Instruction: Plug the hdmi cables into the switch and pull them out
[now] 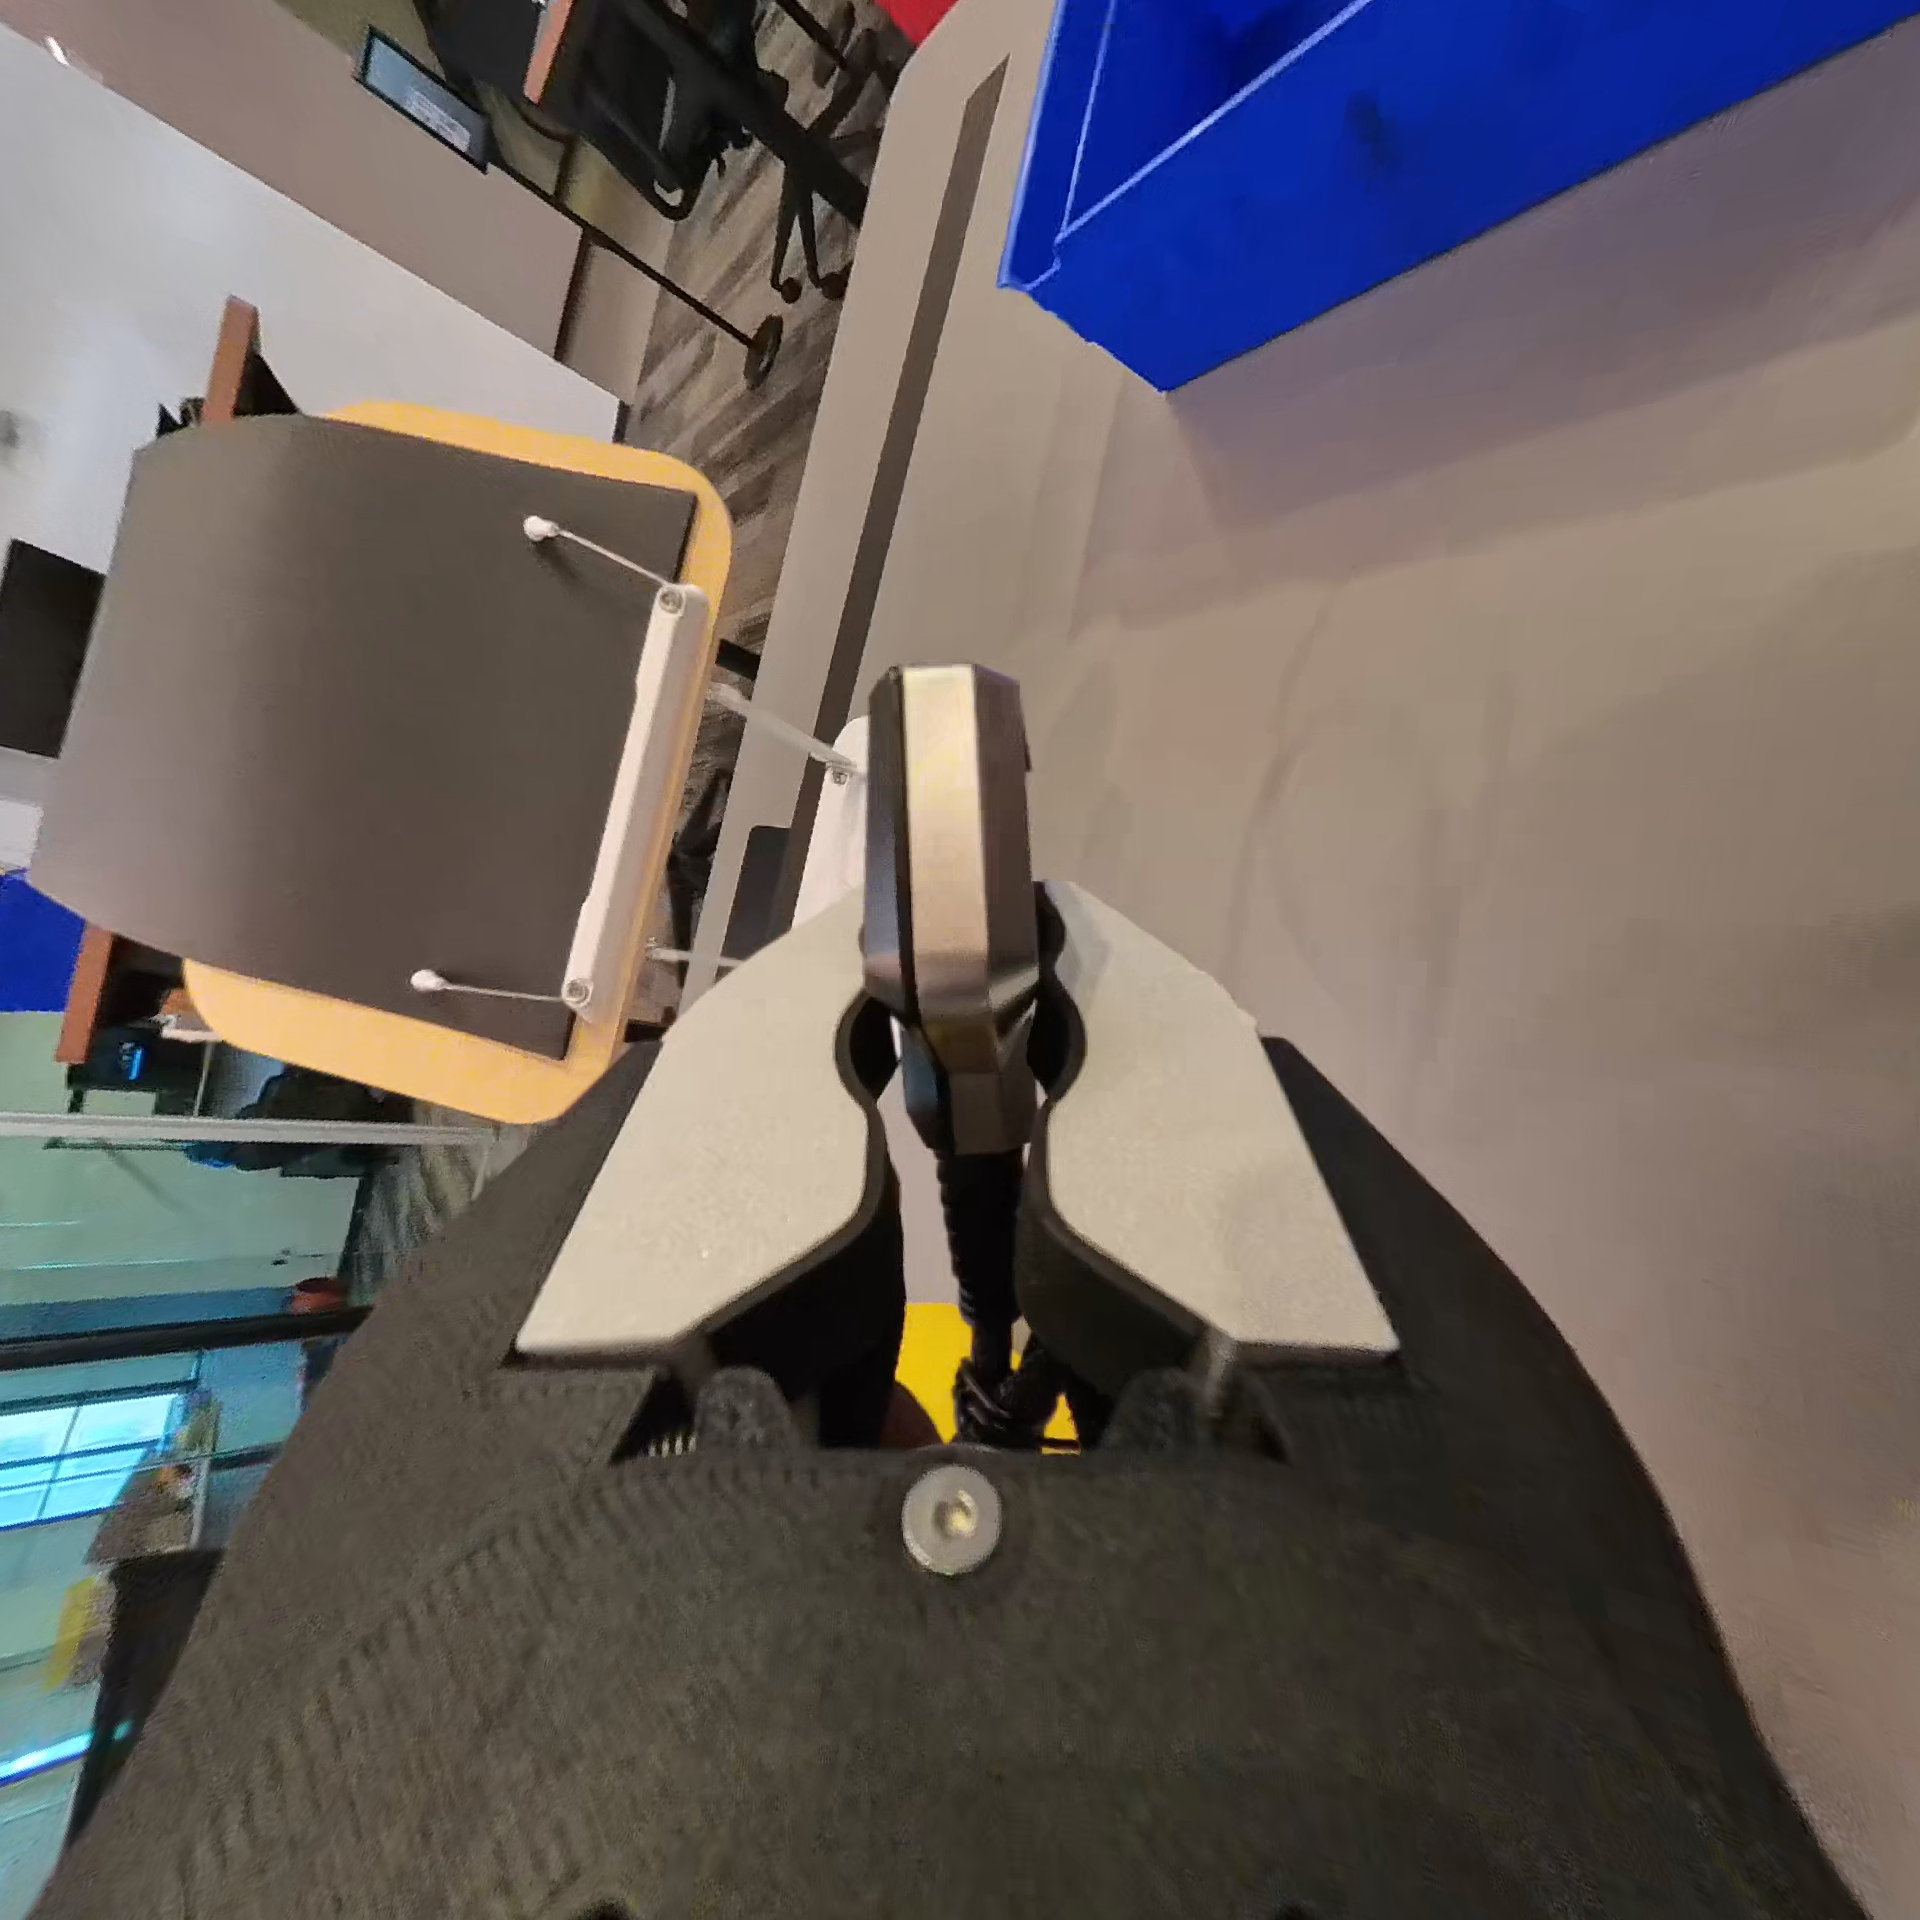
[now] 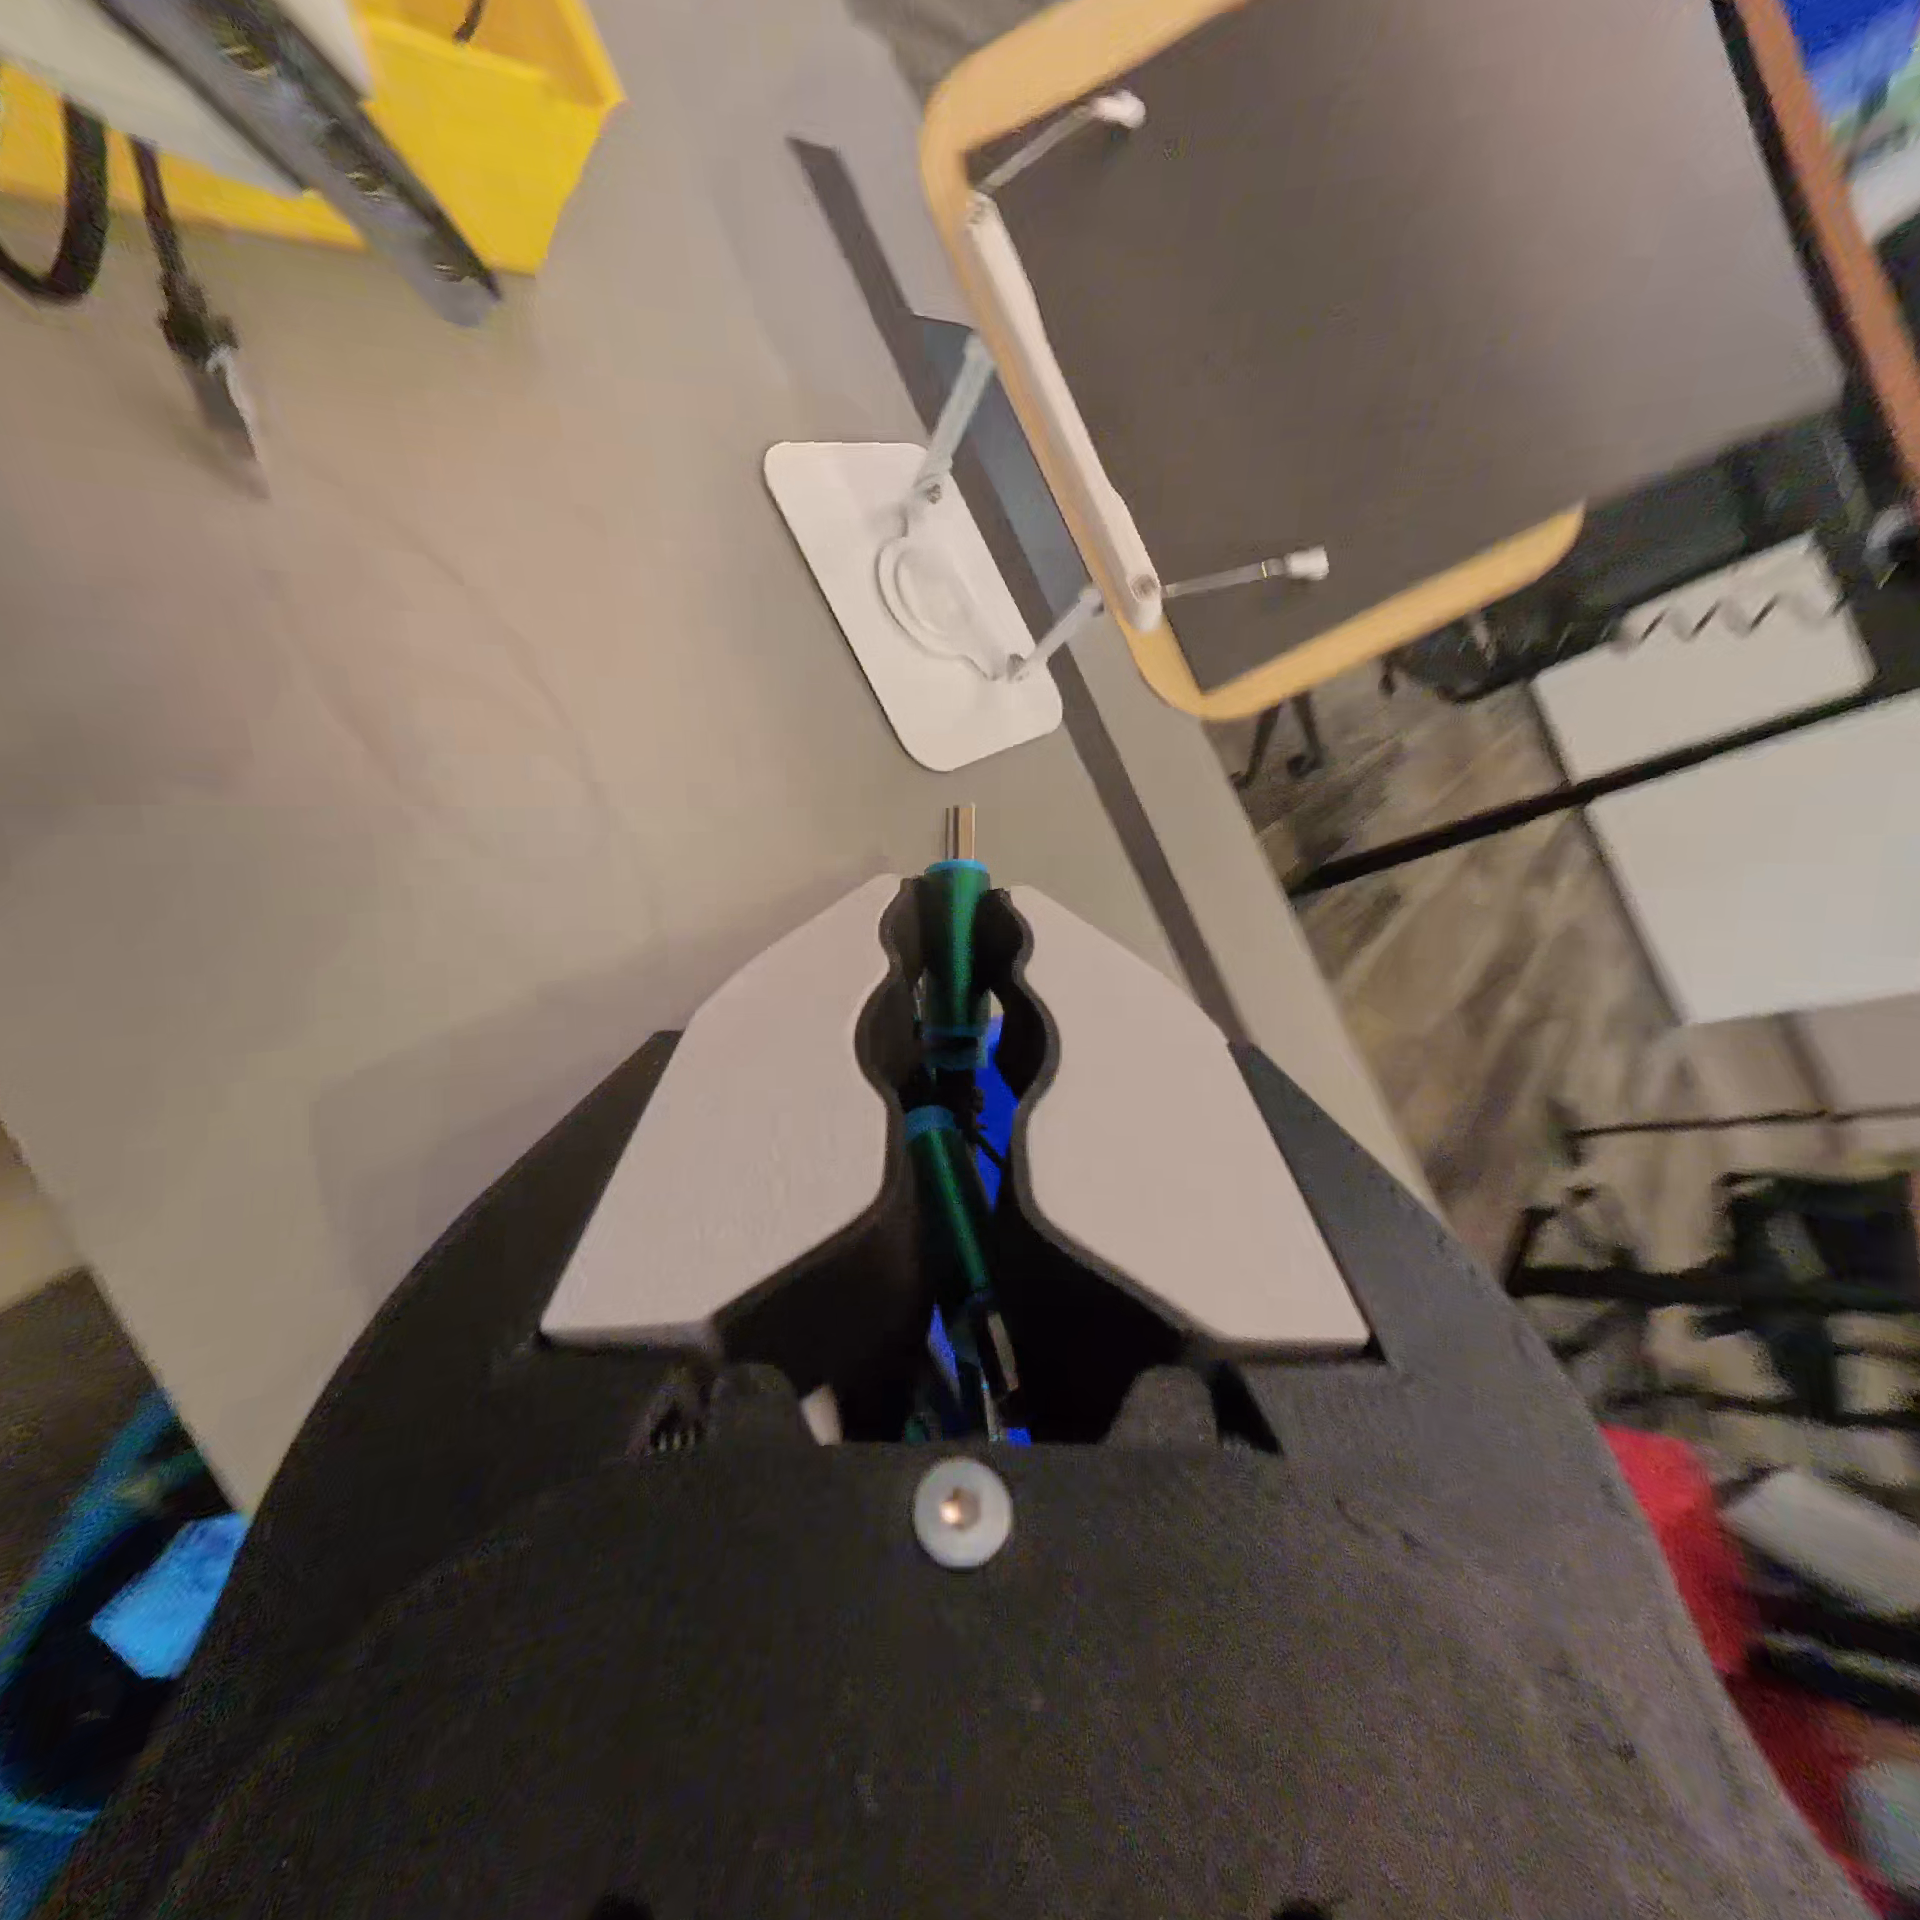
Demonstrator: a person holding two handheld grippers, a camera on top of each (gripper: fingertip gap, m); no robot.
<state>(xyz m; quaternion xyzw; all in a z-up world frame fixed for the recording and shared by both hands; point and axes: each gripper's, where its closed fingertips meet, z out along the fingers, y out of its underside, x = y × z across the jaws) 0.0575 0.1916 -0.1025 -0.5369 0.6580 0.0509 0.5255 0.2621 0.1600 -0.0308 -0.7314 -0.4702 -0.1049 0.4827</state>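
Left tongs [image 1: 951, 997], frame centre: pinching a black-and-silver plug [image 1: 951, 831], cord trailing back between the fingers. Right tongs [image 2: 956, 935], frame centre: pinching a green plug [image 2: 954, 945], metal tip forward over the grey table [image 2: 416, 727]. Beyond: white pad [image 2: 914, 603]; upper left, yellow bin [image 2: 488, 135].

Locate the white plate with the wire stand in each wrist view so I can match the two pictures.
Left wrist view: the white plate is near centre, mostly hidden behind the black connector that the left tool holds.
Right wrist view: the white plate lies in full sight on the grey table, above centre, beyond the right tool.
Shared landmark: the dark panel with the tan border carried on the plate's wires.
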